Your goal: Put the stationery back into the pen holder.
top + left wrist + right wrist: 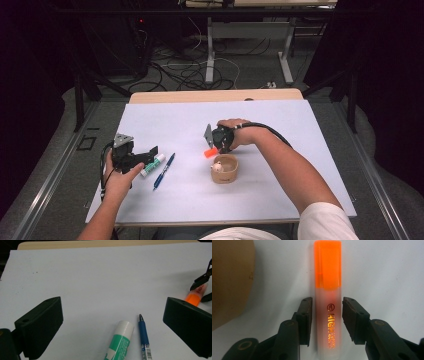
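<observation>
Right hand-held gripper (pixel 327 322), frame centre: jaws spread, straddling orange highlighter (pixel 328 290), pads not touching. Left hand-held gripper (pixel 112 327): jaws spread wide, nothing held.

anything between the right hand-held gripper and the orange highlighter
Nothing visible does. The right hand-held gripper already straddles the orange highlighter, one jaw on each side with thin gaps left. The round wooden container sits off to the side, clear of the jaws.
</observation>
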